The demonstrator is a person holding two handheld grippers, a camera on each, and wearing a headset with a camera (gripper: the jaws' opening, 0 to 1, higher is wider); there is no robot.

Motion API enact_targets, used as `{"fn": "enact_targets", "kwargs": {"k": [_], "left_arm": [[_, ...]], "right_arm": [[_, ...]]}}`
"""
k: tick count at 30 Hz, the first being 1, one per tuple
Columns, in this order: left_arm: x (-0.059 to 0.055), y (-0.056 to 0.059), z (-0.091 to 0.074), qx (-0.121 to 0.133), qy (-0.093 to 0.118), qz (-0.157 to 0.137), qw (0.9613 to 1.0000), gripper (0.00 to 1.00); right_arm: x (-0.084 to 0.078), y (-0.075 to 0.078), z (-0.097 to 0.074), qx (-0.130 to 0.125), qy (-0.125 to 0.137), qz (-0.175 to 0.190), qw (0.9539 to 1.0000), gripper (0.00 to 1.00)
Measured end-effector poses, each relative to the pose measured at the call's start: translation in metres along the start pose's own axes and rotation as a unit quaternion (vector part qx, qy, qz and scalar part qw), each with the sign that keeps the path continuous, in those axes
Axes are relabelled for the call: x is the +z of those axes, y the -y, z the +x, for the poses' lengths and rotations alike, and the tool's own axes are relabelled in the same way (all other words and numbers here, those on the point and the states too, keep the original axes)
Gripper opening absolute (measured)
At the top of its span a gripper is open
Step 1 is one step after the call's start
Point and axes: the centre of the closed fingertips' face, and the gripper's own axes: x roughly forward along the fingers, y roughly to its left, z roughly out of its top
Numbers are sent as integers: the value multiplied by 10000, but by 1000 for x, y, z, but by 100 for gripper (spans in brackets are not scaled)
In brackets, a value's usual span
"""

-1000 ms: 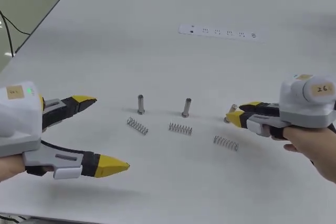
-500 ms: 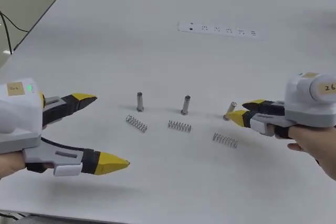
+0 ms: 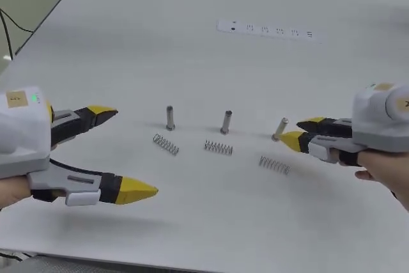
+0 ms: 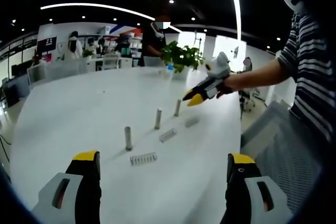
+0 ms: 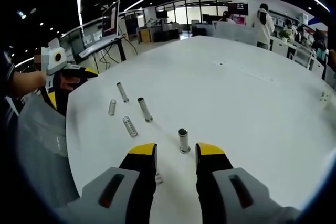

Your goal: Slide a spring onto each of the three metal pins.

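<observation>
1. The left pin (image 3: 169,118) is a small grey metal post. It stands up on the white table (image 3: 160,55).
2. The middle pin (image 3: 226,122) looks the same and stands up too, well apart from the left one.
3. The right pin (image 3: 280,129) is the last in the row. All three pins are bare.
4. The left spring (image 3: 165,144) is a thin wire coil. It lies flat just in front of the left pin, not touching it.
5. The middle spring (image 3: 218,148) lies flat just in front of the middle pin.
6. The right spring (image 3: 274,165) lies flat near the right pin, a bit further out than the other two springs.
</observation>
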Motion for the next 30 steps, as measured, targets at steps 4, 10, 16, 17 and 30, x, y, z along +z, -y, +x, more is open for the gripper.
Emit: {"fn": "enact_targets", "kwargs": {"k": [4, 10, 16, 17, 30], "left_arm": [[0, 0, 0, -2, -6, -1, 10000, 98], [-1, 0, 1, 2, -9, -5, 10000, 98], [-1, 0, 0, 6, -7, -19, 10000, 98], [-1, 0, 0, 9, -8, -16, 10000, 98], [-1, 0, -2, 37, 3, -20, 10000, 98]], "right_arm": [[0, -2, -2, 56, -20, -66, 10000, 28], [-5, -8, -4, 242, -210, -377, 9988, 27], [-14, -20, -3, 504, -509, -845, 9938, 27], [-15, -22, -3, 540, -545, -941, 9926, 27], [-35, -37, 1, 897, -1094, -1758, 9742, 25]]}}
